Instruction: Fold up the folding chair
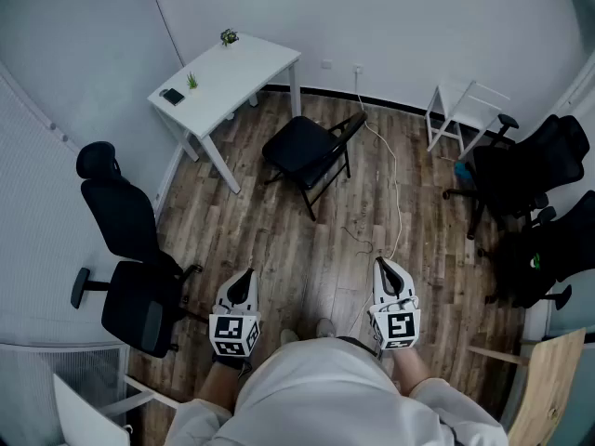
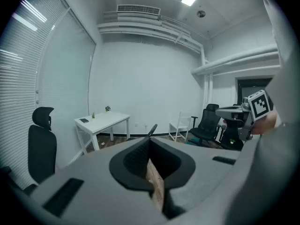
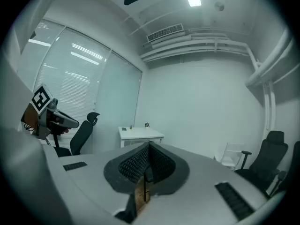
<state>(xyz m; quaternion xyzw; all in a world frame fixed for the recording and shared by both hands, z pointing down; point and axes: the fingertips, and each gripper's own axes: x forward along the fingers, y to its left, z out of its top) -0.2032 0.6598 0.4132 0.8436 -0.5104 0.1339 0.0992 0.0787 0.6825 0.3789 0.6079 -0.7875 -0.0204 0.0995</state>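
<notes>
**Both grippers shut and empty, folding chair open across the room**

Counted from the head view:
- One black folding chair (image 1: 311, 151).
- One white table (image 1: 232, 72).
- Three black office chairs: one at the left (image 1: 125, 249) and two at the right (image 1: 525, 170), (image 1: 548, 249).
- One white chair (image 1: 465, 110) by the far wall.
- On the table, two small plants (image 1: 229, 37), (image 1: 191, 82) and one dark flat item (image 1: 172, 97).
- One pale cable (image 1: 395, 193), trailing over the wood floor (image 1: 307, 258) from the wall.

There are two grippers, one in each of the person's hands and both low in the head view, close to the body.

The left gripper (image 1: 245, 277) has its jaws together. Its own view shows the black pads meeting at the tip (image 2: 150, 142) with nothing between them.

The right gripper (image 1: 383, 268) is likewise closed. In its own view the pads (image 3: 149, 148) meet and grip nothing. Neither gripper touches any furniture, and both hang in the air above the floor, well apart from each other.

The folding chair stands unfolded on the floor just beside the table's near corner. Its seat is level and its back faces the wall. It is well apart from both grippers. In the left gripper view its back (image 2: 151, 130) shows just above the closed jaws.
</notes>
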